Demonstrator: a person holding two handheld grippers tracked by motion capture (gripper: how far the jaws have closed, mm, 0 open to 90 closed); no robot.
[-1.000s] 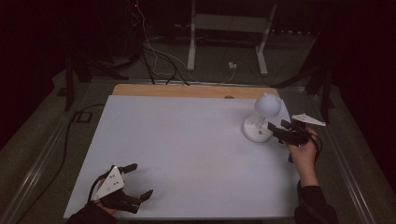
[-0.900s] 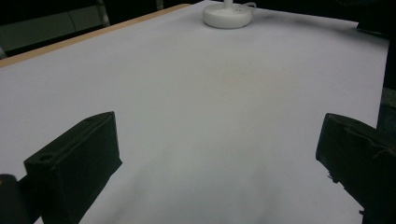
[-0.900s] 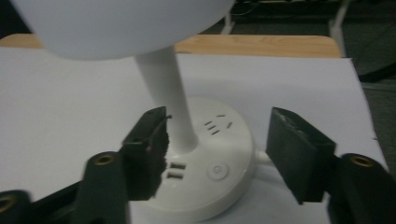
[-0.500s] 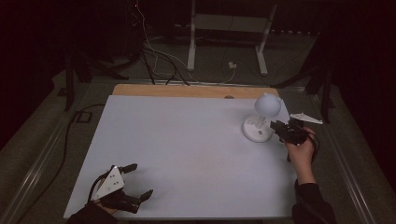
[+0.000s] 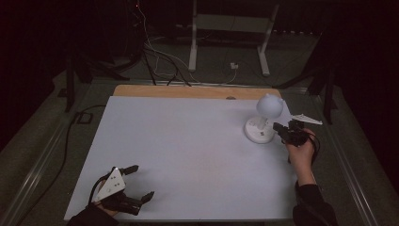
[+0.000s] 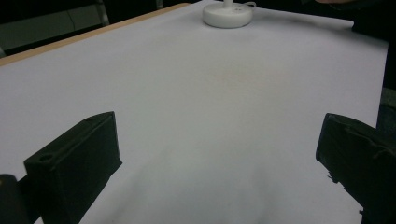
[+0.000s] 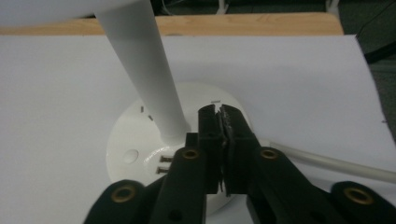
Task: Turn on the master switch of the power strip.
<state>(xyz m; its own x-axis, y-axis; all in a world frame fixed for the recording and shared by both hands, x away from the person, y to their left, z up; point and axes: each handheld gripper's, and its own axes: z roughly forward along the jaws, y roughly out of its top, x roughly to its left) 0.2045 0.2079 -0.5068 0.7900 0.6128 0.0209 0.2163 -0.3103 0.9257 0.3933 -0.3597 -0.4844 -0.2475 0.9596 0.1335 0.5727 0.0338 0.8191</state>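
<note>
Right tongs [image 7: 219, 109] have just clenched empty over the lamp [image 7: 140, 79] base, likely pressing its switch; left tongs [image 5: 141, 181] rest released.

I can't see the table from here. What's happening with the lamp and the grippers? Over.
Right gripper shut, fingers together over the lamp's base, nothing between them. Left gripper open, idle at near edge. Nothing in the way.

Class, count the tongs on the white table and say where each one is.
2. The left tongs lie at the table's near left corner, jaws wide apart. The right tongs sit at the far right, jaws closed, beside the white lamp.
</note>
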